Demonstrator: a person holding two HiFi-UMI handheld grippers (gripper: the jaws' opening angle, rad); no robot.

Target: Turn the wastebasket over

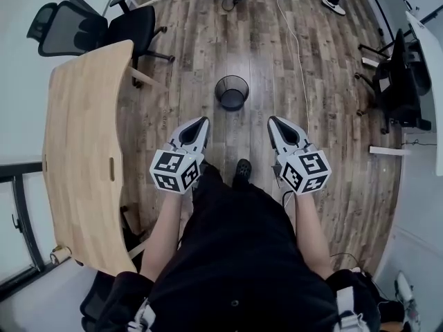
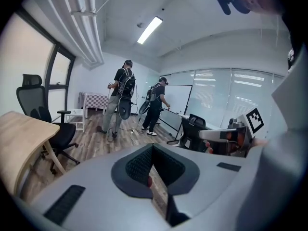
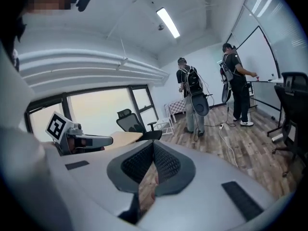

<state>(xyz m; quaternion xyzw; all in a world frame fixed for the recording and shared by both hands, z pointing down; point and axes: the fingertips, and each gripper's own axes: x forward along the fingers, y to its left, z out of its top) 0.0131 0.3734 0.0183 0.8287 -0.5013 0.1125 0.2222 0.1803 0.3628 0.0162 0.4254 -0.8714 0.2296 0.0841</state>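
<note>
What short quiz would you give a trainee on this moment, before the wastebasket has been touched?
1. True or false: the wastebasket lies upside down on the floor.
2. The left claw and the right claw are: A) both shut and empty; B) both wide open; C) both shut on the rim of the basket.
3. Fill in: in the head view, the wooden table stands to the ___ of the person.

Key: 1 false, it stands with its open end up, ahead of both claws and apart from them; 2 A; 3 left.
</note>
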